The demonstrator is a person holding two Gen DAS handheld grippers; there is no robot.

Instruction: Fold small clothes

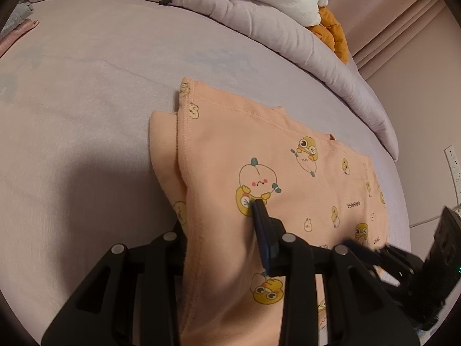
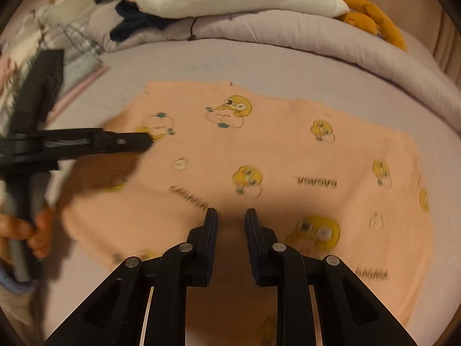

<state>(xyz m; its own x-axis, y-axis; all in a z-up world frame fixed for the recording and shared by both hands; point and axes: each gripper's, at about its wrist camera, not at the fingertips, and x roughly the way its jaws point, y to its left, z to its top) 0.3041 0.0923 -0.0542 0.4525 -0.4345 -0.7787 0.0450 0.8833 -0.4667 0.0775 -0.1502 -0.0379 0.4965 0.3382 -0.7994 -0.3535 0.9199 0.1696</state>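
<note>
I see my left gripper (image 1: 230, 219) clamped on the peach shirt (image 1: 288, 190) on the bed (image 1: 86, 101); right gripper (image 2: 230, 216) fingers hover open above it.

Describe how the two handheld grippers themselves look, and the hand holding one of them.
Both the left gripper and right gripper are matte black plastic, with angular linkage arms joined by round silver pins. The fingers are flat, narrow bars with ribbed dark pads. The person's left hand is bare; a light blue cuff edge shows below it.
</note>
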